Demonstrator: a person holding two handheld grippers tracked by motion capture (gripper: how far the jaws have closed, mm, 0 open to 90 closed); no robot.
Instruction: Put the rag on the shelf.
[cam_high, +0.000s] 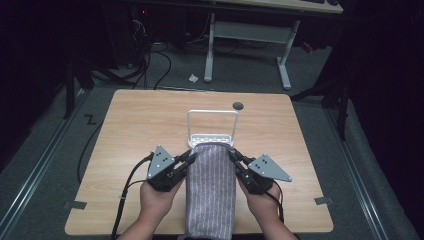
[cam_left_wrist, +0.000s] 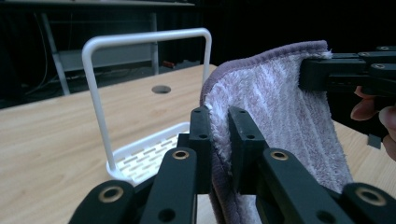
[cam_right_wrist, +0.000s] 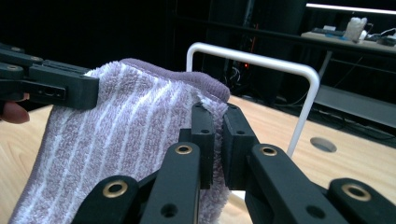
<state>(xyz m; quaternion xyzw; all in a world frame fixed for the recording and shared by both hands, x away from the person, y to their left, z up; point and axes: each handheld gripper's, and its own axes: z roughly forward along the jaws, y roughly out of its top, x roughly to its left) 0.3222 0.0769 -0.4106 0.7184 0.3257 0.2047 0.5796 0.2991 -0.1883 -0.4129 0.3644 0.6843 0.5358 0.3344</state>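
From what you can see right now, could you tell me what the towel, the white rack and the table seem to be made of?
The towel looks like terry cloth: fuzzy looped pile, mauve with pale stripes, matte. The white rack seems to be coated metal rod or plastic, smooth and slightly glossy, with a slotted base; I cannot tell which. The table looks like light wood-grain laminate, with an even printed grain and a smooth surface.

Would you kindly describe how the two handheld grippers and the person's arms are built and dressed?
Both the left gripper and the right gripper are black linkage frames with brass-coloured pivot pins and flat rectangular jaws. Each carries a grey three-cornered plate dotted with holes, and a black cable trails from each. The forearms are bare, with no sleeves or gloves.
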